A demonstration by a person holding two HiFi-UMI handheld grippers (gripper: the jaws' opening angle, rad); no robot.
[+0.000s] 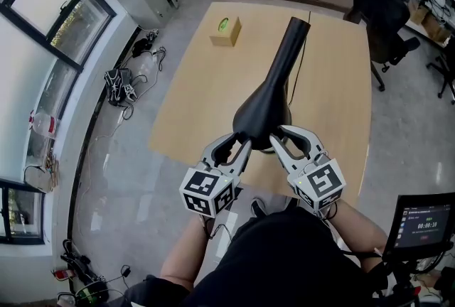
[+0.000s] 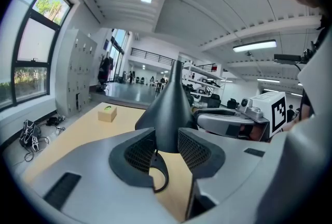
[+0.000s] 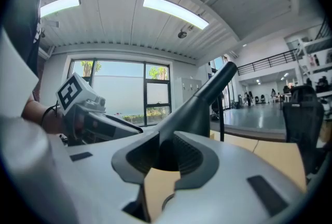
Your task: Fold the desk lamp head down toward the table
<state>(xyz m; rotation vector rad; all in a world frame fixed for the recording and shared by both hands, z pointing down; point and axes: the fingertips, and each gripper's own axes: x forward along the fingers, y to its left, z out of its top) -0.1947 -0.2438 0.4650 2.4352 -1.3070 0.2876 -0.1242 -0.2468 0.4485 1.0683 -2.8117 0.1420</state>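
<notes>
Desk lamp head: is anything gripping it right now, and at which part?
Both grippers are shut on the black lamp head at its wide near end: the left gripper on its left edge, the right gripper on its right edge.

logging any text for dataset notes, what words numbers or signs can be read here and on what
"00:00:10": timer on the small screen at lower right of the head view; its other lines are too small to read.
Small box on the table: green mark on top, no readable print.
Marker cubes: black-and-white square patterns only, no letters.
</notes>
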